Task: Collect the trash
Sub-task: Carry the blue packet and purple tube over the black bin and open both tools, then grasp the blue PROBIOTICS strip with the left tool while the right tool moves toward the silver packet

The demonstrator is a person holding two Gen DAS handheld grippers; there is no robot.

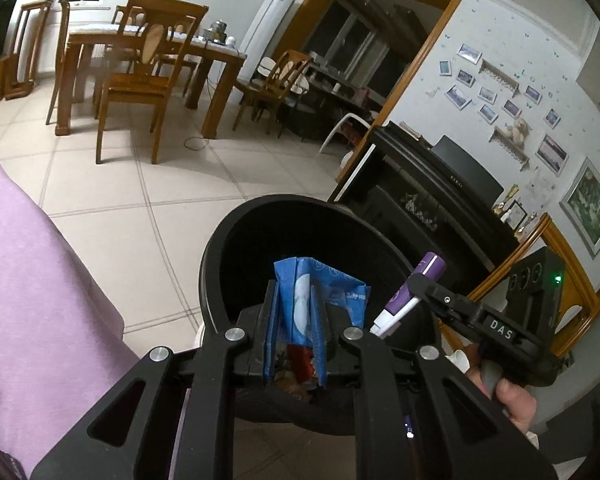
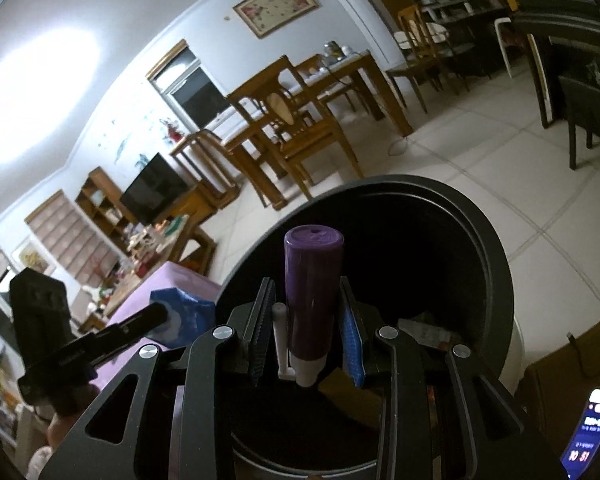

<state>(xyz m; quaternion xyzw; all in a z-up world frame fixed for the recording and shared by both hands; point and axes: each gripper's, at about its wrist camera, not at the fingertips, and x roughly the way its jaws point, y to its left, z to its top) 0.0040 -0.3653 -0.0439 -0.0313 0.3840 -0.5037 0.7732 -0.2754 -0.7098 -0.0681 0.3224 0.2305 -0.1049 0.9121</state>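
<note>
A pale tiled floor (image 1: 112, 200) is seen lying open between the wooden dining set (image 1: 140, 68) and a black round bin (image 1: 236, 240), bordered by a purple cloth (image 1: 32, 280). Over the bin's open mouth, a blue wrapper (image 1: 300, 296) is gripped in the narrow jaws of the left gripper (image 1: 296, 312). Just beside it, a purple tube (image 2: 312, 296) is clamped in the right gripper (image 2: 306, 312), inside the rim.

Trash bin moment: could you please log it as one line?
left gripper: holds blue wrapper | right gripper: holds purple tube | both over black trash bin
</note>
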